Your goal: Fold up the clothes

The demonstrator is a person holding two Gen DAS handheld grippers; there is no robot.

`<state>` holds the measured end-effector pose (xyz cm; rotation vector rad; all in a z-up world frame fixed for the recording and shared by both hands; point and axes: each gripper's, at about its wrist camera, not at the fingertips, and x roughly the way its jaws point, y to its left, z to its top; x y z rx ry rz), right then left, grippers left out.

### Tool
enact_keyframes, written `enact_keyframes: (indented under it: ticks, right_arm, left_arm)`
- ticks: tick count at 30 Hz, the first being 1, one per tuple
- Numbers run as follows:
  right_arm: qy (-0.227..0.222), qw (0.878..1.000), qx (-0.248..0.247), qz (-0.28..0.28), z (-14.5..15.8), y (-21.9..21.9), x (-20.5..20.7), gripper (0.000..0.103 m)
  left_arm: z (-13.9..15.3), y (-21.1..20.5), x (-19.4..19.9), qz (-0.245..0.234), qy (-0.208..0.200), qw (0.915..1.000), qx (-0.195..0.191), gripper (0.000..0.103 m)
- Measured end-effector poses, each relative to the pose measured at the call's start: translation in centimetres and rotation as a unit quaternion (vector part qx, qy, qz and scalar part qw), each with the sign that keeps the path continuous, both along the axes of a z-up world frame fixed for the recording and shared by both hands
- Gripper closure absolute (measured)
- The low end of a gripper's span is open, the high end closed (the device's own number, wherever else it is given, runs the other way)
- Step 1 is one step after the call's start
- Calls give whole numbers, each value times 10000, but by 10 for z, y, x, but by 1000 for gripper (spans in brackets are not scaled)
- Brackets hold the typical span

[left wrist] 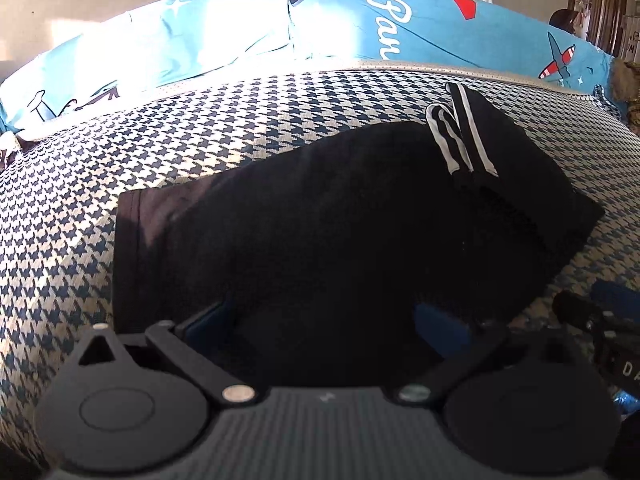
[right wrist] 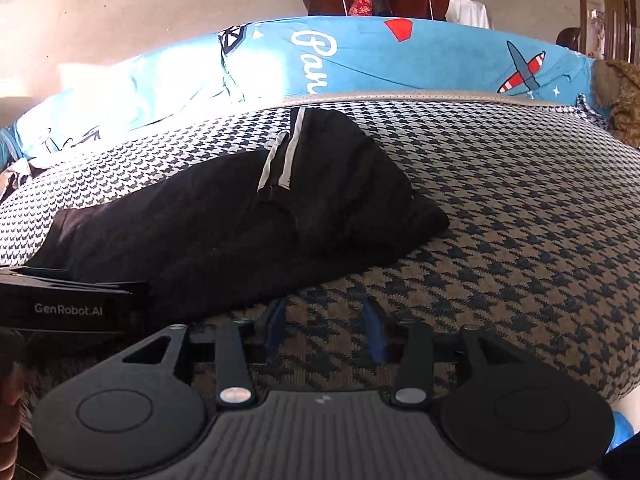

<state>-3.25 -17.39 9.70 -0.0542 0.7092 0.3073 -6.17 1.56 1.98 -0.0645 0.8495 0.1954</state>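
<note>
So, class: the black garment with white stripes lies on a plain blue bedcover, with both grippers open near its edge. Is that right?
Not quite. The black garment lies on a houndstooth-patterned cover, not a plain blue one; the right wrist view shows it. The left gripper and right gripper are indeed open near its edge.

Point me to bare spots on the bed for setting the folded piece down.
Bare houndstooth cover right of the black garment, up to the blue quilt; also left of the garment. Crowded: near edge, where left tool and right tool sit.
</note>
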Motion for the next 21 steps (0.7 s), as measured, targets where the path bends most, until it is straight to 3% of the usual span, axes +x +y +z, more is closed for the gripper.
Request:
enact_keyframes:
  ticks: [11,21]
  right_arm:
    - [-12,9997,225,-63,5,-4,-8,59]
    - [-13,9998,-172,38,-2,3,-16,53]
  left_arm:
    - [-1,-3,-12,18,-45,9999,106,0]
    - [1,-5,-28,-8,-22,9999,156,0]
